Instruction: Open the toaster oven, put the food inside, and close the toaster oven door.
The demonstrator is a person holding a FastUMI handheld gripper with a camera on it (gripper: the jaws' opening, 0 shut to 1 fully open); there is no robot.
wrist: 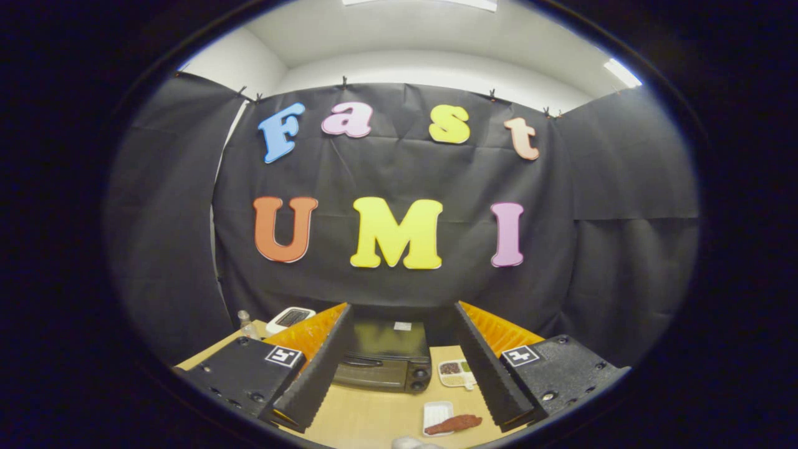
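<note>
A: Claw (399,365) state?
B: Fingers wide apart, holding nothing, hovering above the table (374,418).
A: Toaster oven (383,358)?
B: At 12 o'clock, between the fingers and beyond them; door closed, facing the claw, long axis 9-to-3.
A: Food (454,424)?
B: Reddish strip beside a small white tray (436,413), 5 o'clock of the oven, lying 8-to-2. Probably staged for easy reach.

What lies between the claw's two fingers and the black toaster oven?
In the gripper view, only bare wooden tabletop separates the open claw from the closed black toaster oven; the reddish-brown food strip lies off to one side.
</note>
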